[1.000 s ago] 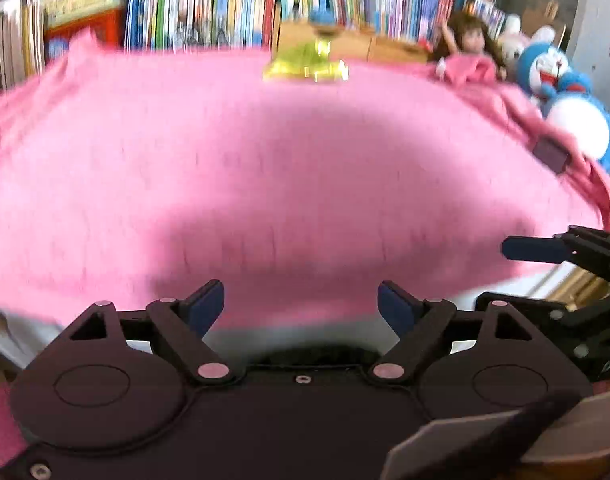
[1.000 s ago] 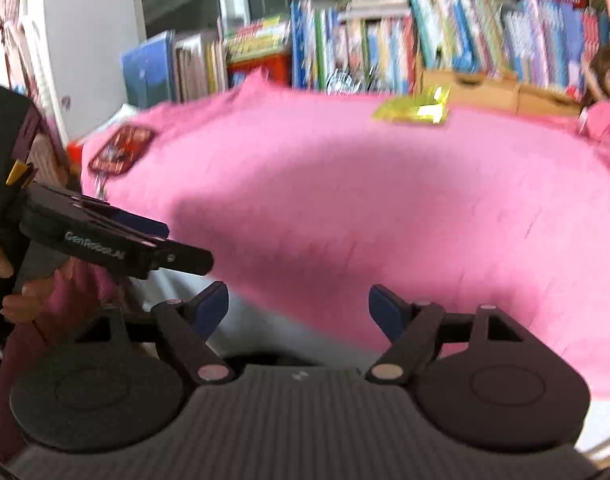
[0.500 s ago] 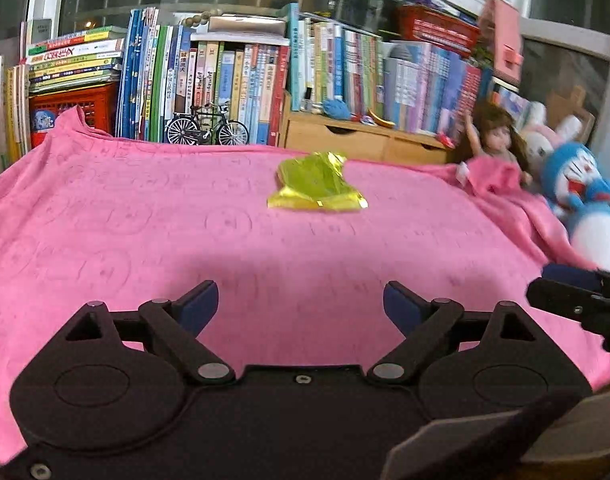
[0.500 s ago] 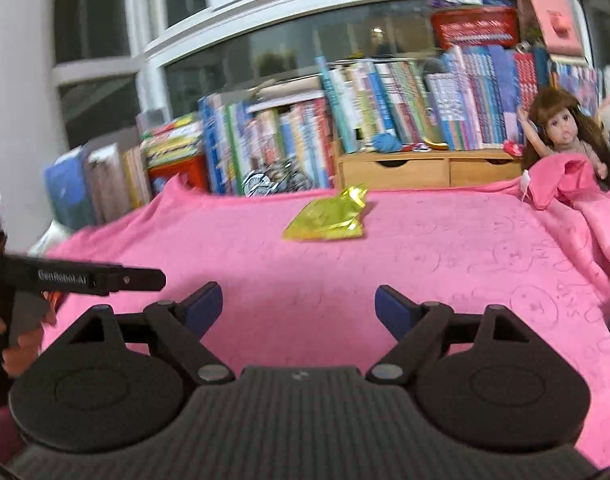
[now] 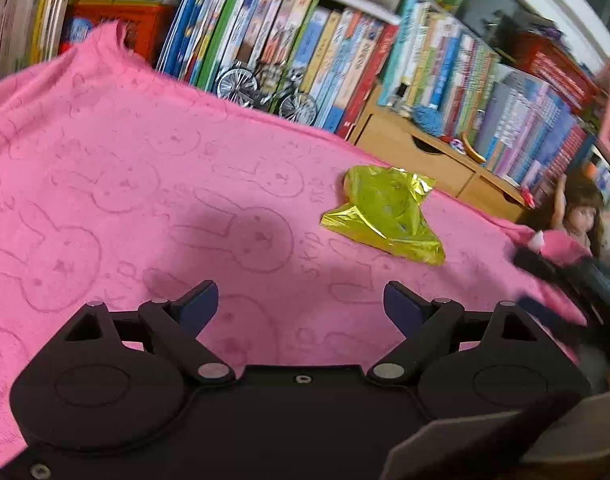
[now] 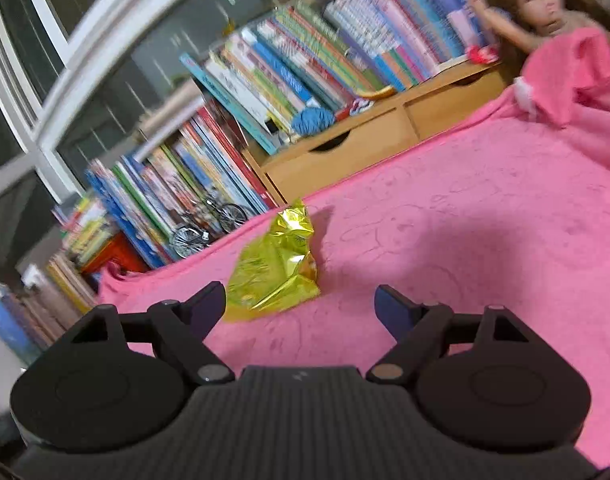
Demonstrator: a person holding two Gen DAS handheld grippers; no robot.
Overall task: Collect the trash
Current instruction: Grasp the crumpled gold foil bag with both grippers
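Note:
A crumpled yellow foil wrapper [image 5: 385,214] lies on the pink rabbit-print blanket [image 5: 145,200]. In the left wrist view it sits ahead and to the right of my left gripper [image 5: 301,300], which is open and holds nothing. In the right wrist view the wrapper [image 6: 277,272] lies just ahead and left of centre, close to the left finger of my right gripper [image 6: 301,304]. That gripper is open too, with only blanket [image 6: 465,220] between its fingers. The right gripper shows blurred at the right edge of the left wrist view [image 5: 565,276].
Rows of upright books [image 5: 305,44] line the back, with a small model bicycle [image 5: 265,88] and a wooden drawer box [image 5: 425,156] against them. A doll [image 6: 553,8] sits at the back right, partly under a fold of the blanket.
Both grippers have moved forward over the blanket and tilted; the wrapper now looks much closer in both views. Both stay open.

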